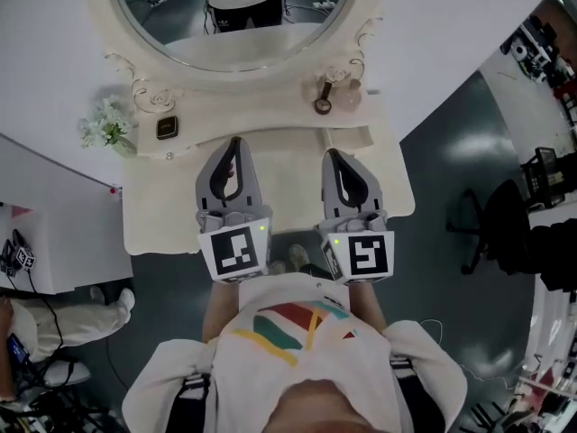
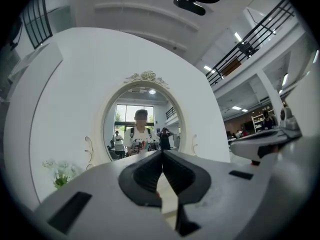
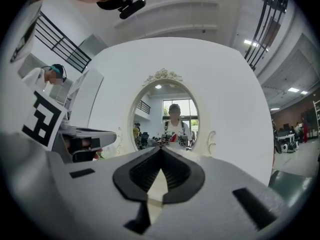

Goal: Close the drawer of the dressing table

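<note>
The cream dressing table (image 1: 162,215) stands below me with its oval mirror (image 1: 234,16) at the far side. I cannot make out its drawer front from above. My left gripper (image 1: 236,142) and right gripper (image 1: 332,154) hover side by side over the tabletop, level and pointing at the mirror. The left gripper (image 2: 161,154) is shut with nothing between its pads. So is the right gripper (image 3: 161,149), its tips touching and empty. Each gripper view shows the mirror (image 2: 142,129) straight ahead with a person reflected in it.
On the table's back ledge sit a white flower posy (image 1: 106,124), a small dark box (image 1: 167,127) and a bottle (image 1: 325,97). A white cabinet (image 1: 54,224) stands at the left, a black office chair (image 1: 487,233) at the right.
</note>
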`<state>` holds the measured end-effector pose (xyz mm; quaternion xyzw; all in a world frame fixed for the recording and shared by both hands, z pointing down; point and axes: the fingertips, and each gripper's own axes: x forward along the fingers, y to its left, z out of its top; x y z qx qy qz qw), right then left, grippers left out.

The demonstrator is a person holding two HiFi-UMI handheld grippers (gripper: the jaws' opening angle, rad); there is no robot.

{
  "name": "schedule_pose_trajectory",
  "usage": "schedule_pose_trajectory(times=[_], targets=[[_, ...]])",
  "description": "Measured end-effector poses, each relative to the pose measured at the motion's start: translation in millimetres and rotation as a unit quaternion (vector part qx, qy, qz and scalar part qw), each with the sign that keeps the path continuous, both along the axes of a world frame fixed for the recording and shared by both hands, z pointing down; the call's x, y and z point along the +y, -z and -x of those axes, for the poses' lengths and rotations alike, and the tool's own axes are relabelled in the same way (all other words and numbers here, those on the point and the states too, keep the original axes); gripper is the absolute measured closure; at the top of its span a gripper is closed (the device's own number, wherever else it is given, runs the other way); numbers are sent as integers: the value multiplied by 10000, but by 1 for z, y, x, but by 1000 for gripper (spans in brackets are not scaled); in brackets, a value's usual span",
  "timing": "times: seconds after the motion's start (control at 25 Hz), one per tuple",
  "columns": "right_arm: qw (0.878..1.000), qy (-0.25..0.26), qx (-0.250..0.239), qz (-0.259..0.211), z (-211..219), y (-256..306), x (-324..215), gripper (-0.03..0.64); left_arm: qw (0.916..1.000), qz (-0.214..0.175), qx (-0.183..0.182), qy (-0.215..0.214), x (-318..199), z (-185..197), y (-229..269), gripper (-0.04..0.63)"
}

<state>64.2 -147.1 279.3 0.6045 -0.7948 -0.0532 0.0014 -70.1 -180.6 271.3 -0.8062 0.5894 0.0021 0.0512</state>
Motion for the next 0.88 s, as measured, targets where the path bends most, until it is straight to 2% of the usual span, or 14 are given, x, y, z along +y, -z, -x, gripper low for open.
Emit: schedule_pose_trajectory(times=[0.28, 0.4, 0.52, 0.72, 0.88], targets=[[9986, 522, -76, 91, 14, -8, -18, 617, 9988, -103, 26, 485, -2, 15, -7, 588], [9975, 703, -38, 88, 23, -10, -22, 617, 9981, 62, 14, 619, -1, 22, -12, 588], [9962, 867, -8, 85, 31, -13, -24, 617, 9971, -44, 4, 759, -2, 29, -15, 588], [9949, 1000, -32, 106, 36, -19, -26, 617, 9970, 92, -48, 766, 3, 24, -19, 588], [9942, 1061, -5, 178, 38, -25, -27, 617, 9970, -73, 8, 770, 2, 19, -22, 588]])
